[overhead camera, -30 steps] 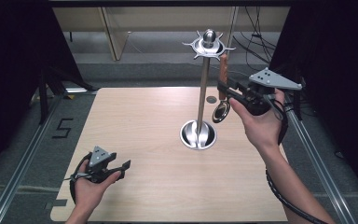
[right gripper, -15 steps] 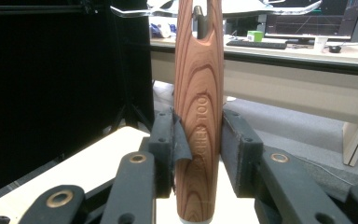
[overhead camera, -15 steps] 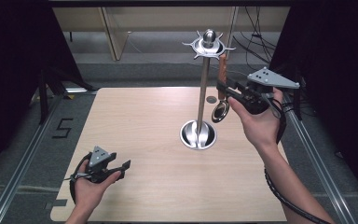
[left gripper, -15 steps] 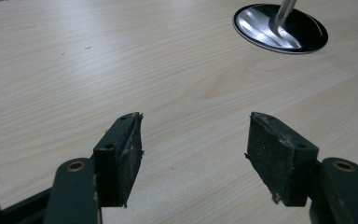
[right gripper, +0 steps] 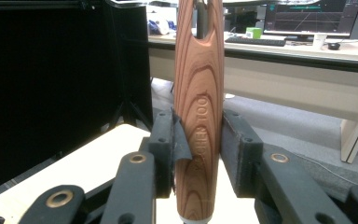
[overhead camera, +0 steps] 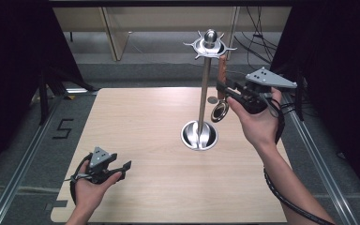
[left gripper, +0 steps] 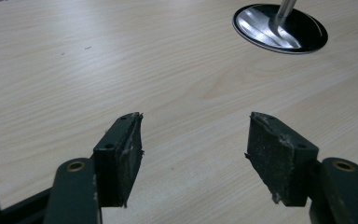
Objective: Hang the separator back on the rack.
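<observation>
The wooden-handled utensil with a round metal head (overhead camera: 221, 96) hangs upright in your right gripper (overhead camera: 227, 89), handle up and metal head down, just beside the pole of the tall chrome utensil stand (overhead camera: 204, 89) on its right side. In the right gripper view both black jaws are pressed against the brown grained handle (right gripper: 199, 112), one on each flank, so the grip is firm; the slotted top of the handle reaches up toward the stand's star-shaped hook ring (overhead camera: 209, 45). Compared with a second ago, you have kept the utensil at nearly the same height and place; your right hand (overhead camera: 258, 123) has shifted only slightly, and the handle top sits just below and beside the ring. The stand's round mirrored base (overhead camera: 199, 135) rests on the light wooden table (overhead camera: 136, 122), toward its right half. Your left gripper (overhead camera: 119, 167) has not moved: it rests low over the near left part of the table, its jaws spread wide apart with nothing between the pads (left gripper: 121, 158), well apart from the stand.
</observation>
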A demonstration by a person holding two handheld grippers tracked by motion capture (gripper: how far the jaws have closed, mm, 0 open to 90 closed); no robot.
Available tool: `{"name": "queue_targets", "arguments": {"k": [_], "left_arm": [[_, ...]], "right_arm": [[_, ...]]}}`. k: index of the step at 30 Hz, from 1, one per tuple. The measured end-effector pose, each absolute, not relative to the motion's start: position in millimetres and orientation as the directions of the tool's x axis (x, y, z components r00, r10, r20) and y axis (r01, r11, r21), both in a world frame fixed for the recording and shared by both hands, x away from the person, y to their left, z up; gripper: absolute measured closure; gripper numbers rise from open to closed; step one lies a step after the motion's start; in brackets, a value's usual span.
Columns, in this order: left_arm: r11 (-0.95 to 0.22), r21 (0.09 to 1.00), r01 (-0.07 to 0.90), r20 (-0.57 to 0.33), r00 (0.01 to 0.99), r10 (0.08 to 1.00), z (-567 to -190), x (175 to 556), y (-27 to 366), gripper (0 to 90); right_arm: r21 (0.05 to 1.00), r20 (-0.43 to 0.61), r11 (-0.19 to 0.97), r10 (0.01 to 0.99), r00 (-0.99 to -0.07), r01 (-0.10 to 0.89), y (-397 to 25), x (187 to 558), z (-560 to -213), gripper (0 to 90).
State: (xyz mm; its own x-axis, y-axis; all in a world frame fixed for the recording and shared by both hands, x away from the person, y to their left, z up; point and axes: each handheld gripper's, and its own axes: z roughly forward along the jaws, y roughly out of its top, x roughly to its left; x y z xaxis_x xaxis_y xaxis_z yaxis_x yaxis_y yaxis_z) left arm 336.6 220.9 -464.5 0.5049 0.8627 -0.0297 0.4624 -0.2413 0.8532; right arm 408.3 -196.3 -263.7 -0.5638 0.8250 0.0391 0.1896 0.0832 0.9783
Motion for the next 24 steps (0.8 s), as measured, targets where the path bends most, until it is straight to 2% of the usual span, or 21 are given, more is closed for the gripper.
{"name": "queue_targets", "arguments": {"k": [5, 24], "left_arm": [[-0.265, 0.855, 0.445, -0.007, 0.523, 0.853, -464.3, 338.3, 222.1, 34.8], [-0.259, 0.851, 0.456, -0.014, 0.515, 0.857, -464.2, 337.0, 221.0, 34.7]], "right_arm": [[0.978, 0.037, 0.085, 0.826, -0.562, 0.189, -195.6, 409.2, -263.9, 68.3], [0.975, 0.033, 0.094, 0.834, -0.551, 0.200, -191.3, 412.3, -264.5, 68.1]]}}
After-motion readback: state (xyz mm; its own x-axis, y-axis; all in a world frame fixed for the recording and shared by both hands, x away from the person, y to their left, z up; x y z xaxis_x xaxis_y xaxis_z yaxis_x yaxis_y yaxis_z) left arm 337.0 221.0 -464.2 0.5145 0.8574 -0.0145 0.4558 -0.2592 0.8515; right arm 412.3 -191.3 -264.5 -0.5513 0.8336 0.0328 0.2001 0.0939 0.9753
